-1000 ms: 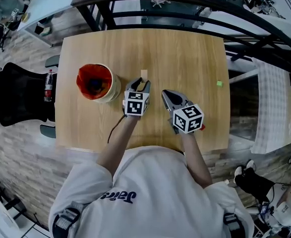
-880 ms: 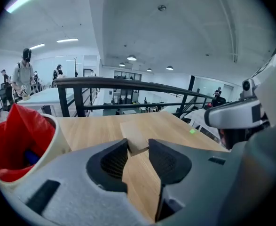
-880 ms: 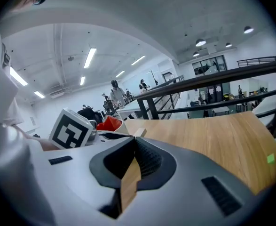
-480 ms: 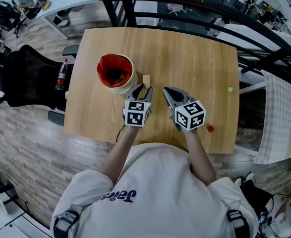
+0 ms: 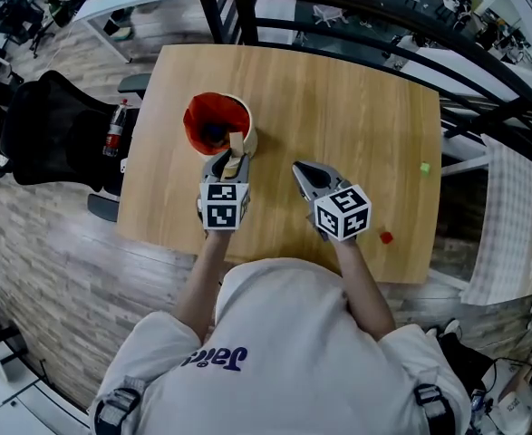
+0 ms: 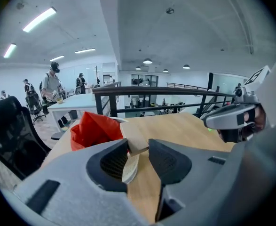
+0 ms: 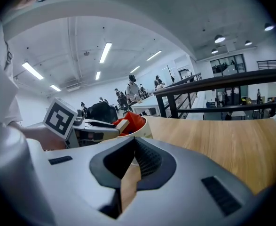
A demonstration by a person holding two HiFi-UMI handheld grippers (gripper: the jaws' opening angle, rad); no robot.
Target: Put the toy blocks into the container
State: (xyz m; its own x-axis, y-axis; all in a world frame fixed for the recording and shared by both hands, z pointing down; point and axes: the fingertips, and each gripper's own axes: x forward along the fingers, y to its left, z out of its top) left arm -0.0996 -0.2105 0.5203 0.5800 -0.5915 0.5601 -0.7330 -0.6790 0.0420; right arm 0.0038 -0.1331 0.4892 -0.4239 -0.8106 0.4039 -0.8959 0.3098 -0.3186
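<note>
- Step in hand, by judgement: transfer under way. Pale wooden block (image 5: 236, 143) clamped in the left gripper (image 5: 230, 159) and held at the near rim of the red-lined container (image 5: 213, 116), not yet let go.
- Left gripper: jaws partway apart, pads pressed on two sides of the block, which projects past the fingertips toward the container.
- Right gripper (image 5: 302, 175): jaws together, nothing between them. Poised over bare table (image 5: 347, 89), beside the left gripper and clear of the container.
- Left to collect, by judgement: small green block (image 5: 424, 167) by the table's right edge and small red block (image 5: 386, 237) near the front right corner, both well apart from the container.
- Next move, as judged: block to be carried fully over the opening, then jaws spread to drop it. Risk of catching the rim or the loose red lining.
- Head view only: the two loose blocks, and something dark inside the container, too small to identify.
- Left gripper view only: pad contact on the block, and the red lining crumpled above the rim.
- Right gripper view only: its own closed jaws, and a side-on look at the block's end level with the container's rim.
</note>
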